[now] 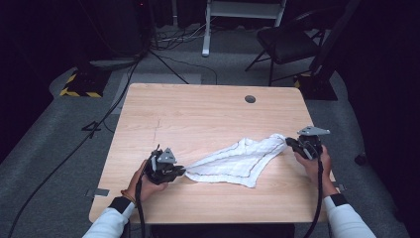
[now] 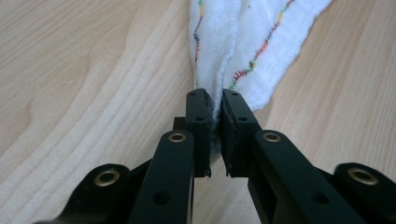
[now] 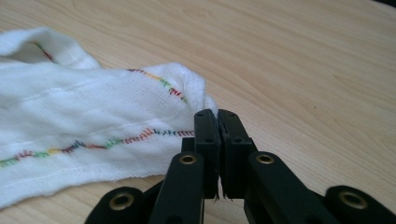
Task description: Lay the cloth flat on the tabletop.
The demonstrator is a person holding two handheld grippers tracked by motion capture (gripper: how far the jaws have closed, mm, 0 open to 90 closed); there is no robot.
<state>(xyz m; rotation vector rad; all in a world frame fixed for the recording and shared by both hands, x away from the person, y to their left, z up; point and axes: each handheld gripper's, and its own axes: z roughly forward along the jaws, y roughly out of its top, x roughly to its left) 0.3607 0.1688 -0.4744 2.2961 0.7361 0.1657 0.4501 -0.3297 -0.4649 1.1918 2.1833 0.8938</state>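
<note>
On the pale wood-grain tabletop (image 1: 198,114), toward its near half, a white woven cloth with a multicoloured stitched hem (image 1: 233,159) lies stretched between the two hands. Its long axis runs across the tabletop from the person's near left up toward the far right, so the cloth slants slightly away from the near edge as it goes rightward. The left end narrows to a point, the middle spreads into a broad flat panel whose lower corner droops toward the near edge, and the right end bunches into a rumpled fold. The left tool (image 1: 181,170) has its jaws closed tight on the pointed left corner; in the left gripper view the white cloth (image 2: 243,42) fans out from between the left tool's (image 2: 214,100) pinched tips, its stitched hems running away along the wood. The right tool (image 1: 288,141) is likewise clamped on the opposite corner; in the right gripper view the cloth (image 3: 88,121) spreads off to the left of the right tool (image 3: 217,114), whose jaws meet with a bit of fabric caught at the tips. Both tools sit low, close to the wood, pointing inward at each other along the cloth's length. Beyond the tabletop a black folding chair (image 1: 287,42) stands on the grey floor.
</note>
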